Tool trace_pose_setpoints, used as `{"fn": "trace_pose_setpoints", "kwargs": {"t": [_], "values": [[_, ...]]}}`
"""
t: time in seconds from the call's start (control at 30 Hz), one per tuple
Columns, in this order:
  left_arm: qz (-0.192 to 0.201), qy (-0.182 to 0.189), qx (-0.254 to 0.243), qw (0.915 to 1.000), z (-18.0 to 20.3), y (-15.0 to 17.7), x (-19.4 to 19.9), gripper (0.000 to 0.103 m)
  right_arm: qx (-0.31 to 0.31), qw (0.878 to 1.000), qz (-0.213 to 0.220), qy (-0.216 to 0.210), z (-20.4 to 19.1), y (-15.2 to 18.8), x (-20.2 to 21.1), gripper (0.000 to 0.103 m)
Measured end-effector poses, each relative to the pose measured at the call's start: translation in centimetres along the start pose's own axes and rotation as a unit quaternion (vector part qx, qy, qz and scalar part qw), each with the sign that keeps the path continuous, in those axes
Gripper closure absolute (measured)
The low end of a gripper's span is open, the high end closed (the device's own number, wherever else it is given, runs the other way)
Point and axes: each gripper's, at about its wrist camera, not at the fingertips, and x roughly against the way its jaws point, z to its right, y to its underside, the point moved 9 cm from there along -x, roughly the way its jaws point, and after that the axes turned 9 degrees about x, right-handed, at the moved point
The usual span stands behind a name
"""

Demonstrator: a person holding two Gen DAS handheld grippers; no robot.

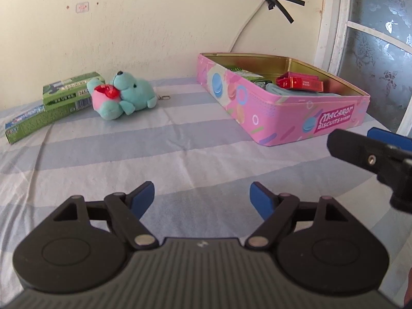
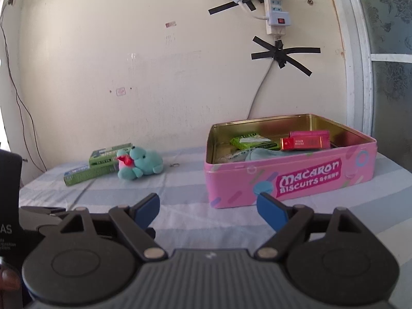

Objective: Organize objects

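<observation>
Blue-padded and spread wide, the left hand-held gripper (image 1: 202, 198) fills the bottom of its frame, hovering above the striped bed sheet (image 1: 180, 149) and holding nothing. The right hand-held gripper (image 2: 207, 207) is equally wide and empty at the bottom of its own view, its tip also poking in at the right edge of the left view. At mid-frame right sits the pink macaron biscuit tin (image 1: 296, 113), lid off, apparently serving as the collecting box: a red carton (image 1: 300, 82), a green packet (image 2: 253, 141) and a pale blue cloth (image 2: 260, 154) already lie inside. Farther back at mid-left, by the wall, a teal plush toy (image 1: 128, 92) lies on its side against two stacked green boxes (image 1: 64, 97), all still outside the tin and likely next to be gathered.
</observation>
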Motion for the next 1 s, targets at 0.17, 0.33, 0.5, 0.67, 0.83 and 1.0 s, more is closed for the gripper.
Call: {"fn": "trace_pose_setpoints", "kwargs": {"t": [0.17, 0.33, 0.5, 0.67, 0.83, 1.0], "values": [[-0.001, -0.007, -0.008, 0.9999, 0.0, 0.3, -0.7, 0.02, -0.01, 1.0, -0.011, 0.004, 0.5, 0.4, -0.8, 0.017], [-0.008, -0.013, -0.019, 0.9997, 0.2, 0.9, -1.3, 0.019, -0.019, 1.0, -0.022, 0.004, 0.9, 0.9, -1.6, 0.017], [-0.006, -0.02, -0.023, 0.9995, 0.2, 1.0, -1.4, 0.017, -0.029, 0.999, -0.029, 0.001, 1.2, 1.5, -2.1, 0.017], [-0.003, -0.027, -0.027, 0.9993, 0.2, 1.1, -1.5, 0.014, -0.034, 0.999, -0.034, 0.001, 1.6, 1.8, -2.4, 0.017], [-0.002, -0.026, -0.026, 0.9993, 0.2, 1.1, -1.5, 0.013, -0.044, 0.998, -0.045, -0.002, 1.7, 2.4, -3.0, 0.017], [-0.002, -0.027, -0.026, 0.9993, 0.2, 1.1, -1.5, 0.013, -0.041, 0.998, -0.046, -0.004, 1.6, 2.4, -3.1, 0.017]]}}
